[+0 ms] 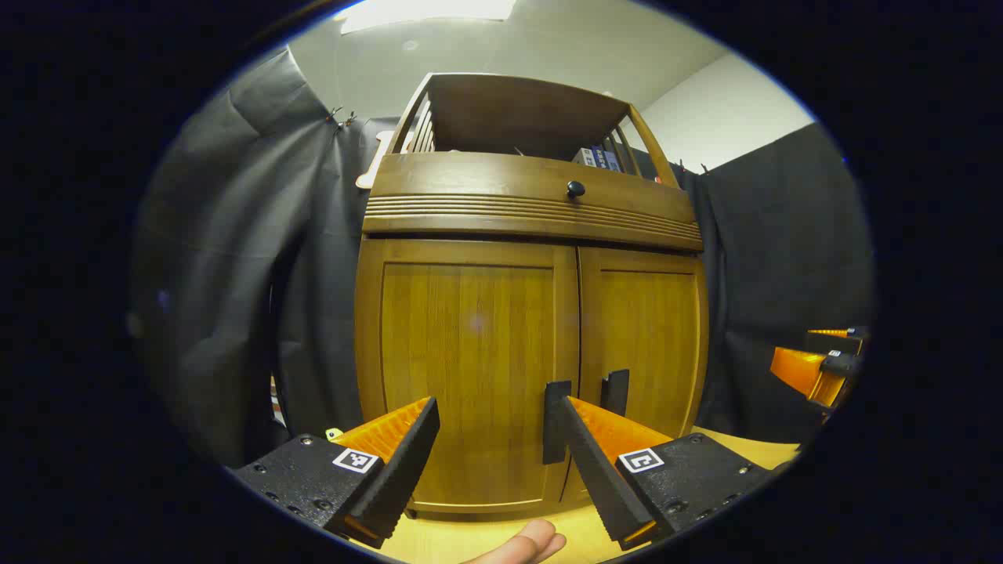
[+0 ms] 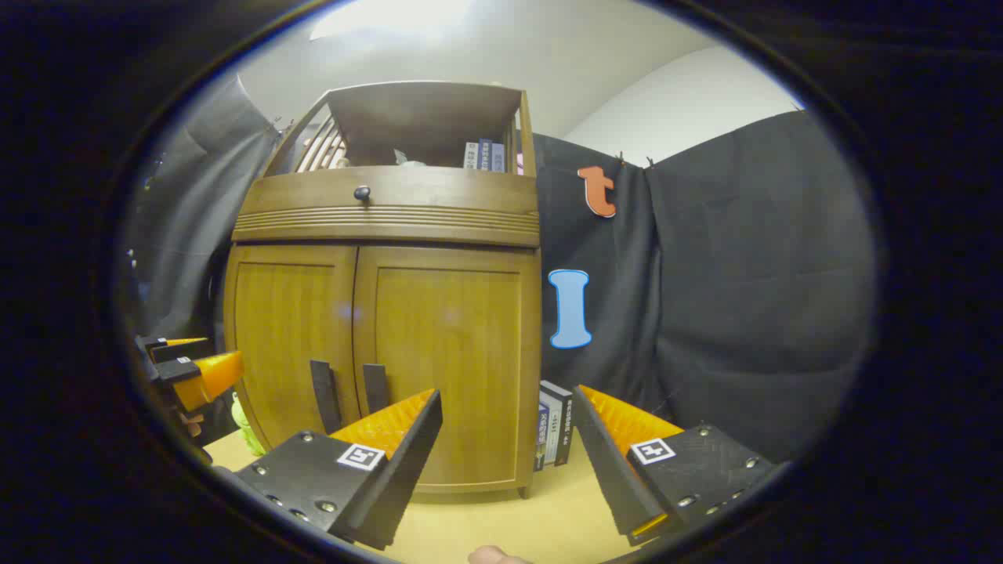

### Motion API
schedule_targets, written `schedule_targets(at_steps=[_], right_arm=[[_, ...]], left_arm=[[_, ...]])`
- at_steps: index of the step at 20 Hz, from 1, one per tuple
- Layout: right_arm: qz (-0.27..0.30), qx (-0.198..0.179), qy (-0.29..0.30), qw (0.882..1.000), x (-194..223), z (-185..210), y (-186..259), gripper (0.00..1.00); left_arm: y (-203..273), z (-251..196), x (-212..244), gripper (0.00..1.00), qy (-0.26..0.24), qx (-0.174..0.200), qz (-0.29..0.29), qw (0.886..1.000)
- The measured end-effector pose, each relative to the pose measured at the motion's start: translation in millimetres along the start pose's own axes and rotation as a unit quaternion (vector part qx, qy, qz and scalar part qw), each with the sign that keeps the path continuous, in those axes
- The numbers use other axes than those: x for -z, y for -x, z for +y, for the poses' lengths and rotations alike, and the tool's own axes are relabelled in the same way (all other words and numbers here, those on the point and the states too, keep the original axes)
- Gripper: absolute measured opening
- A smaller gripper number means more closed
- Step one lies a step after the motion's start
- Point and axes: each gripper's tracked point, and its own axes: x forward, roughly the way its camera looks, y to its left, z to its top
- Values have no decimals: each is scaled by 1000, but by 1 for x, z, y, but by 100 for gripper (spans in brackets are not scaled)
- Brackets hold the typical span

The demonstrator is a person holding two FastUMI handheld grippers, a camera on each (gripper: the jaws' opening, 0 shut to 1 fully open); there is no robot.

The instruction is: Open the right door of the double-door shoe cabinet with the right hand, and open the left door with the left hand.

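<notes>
I am looking at a wooden double-door shoe cabinet (image 1: 533, 329) standing on a pale tabletop (image 2: 541, 517), directly ahead of both tools. Both doors are sitting closed. Two dark vertical handles flank the centre seam low down: the left door handle (image 1: 555, 421) and the right door handle (image 1: 614, 392).

I am holding the left gripper (image 1: 500, 446) in front of the left door with its jaws spread wide, gripping nothing; one finger is lying just beside the left handle. I am holding the right gripper (image 2: 508, 439) off toward the cabinet's right edge, jaws likewise wide apart and empty, with some books (image 2: 553, 423) leaning beside the cabinet ahead of it.

I judge the doors to be rigid, hinged wood panels, light to swing. The slim handles look the best place to take hold, pinched across their width and pulled outward in an arc.
</notes>
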Motion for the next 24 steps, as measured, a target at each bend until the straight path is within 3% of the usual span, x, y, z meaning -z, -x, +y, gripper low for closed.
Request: schedule_targets(at_steps=[2,4,5,6,7,8,9,11,12,13,15,16,19,20,21,24], right_arm=[[5,-10,-11,1000,2,-3,-2,94],[7,-16,-15,1000,2,-8,-3,98],[7,-16,-16,1000,2,-9,-4,98],[10,-19,-17,1000,5,-9,-4,98],[13,-20,-18,1000,7,-8,-5,98],[15,-19,-18,1000,7,-8,-6,94],[15,-18,-16,1000,7,-9,-8,94],[15,-19,-12,1000,8,-4,-13,98],[15,-21,-10,1000,9,-1,-14,94],[14,-26,-7,1000,9,5,-17,99],[14,-33,1,999,12,15,-23,98],[15,-36,6,999,14,20,-26,98],[14,-55,4,998,22,41,-43,98],[18,-67,4,998,27,52,-50,94],[24,-77,7,997,32,61,-59,98],[40,-93,16,995,48,86,-85,98]], left_arm=[[0,-3,-2,95,16,15,-1,1000],[1,4,-5,92,16,7,-8,1000],[2,6,-6,96,14,0,-9,1000],[2,9,-7,92,15,-6,-9,1000],[1,7,-5,95,18,-8,-8,1000],[1,7,-4,92,18,-9,-7,1000],[2,9,-4,96,13,-10,-5,1000],[2,12,-3,92,7,-12,-3,1000],[3,12,-4,92,8,-12,-3,1000],[2,12,-4,92,10,-13,-4,1000],[1,12,-4,92,14,-13,-7,1000],[1,10,-5,96,16,-10,-6,1000],[3,7,-3,92,28,2,-1,1000],[3,8,-2,92,31,2,2,1000],[3,8,-1,92,34,0,3,999],[0,12,2,92,37,-10,5,999]])
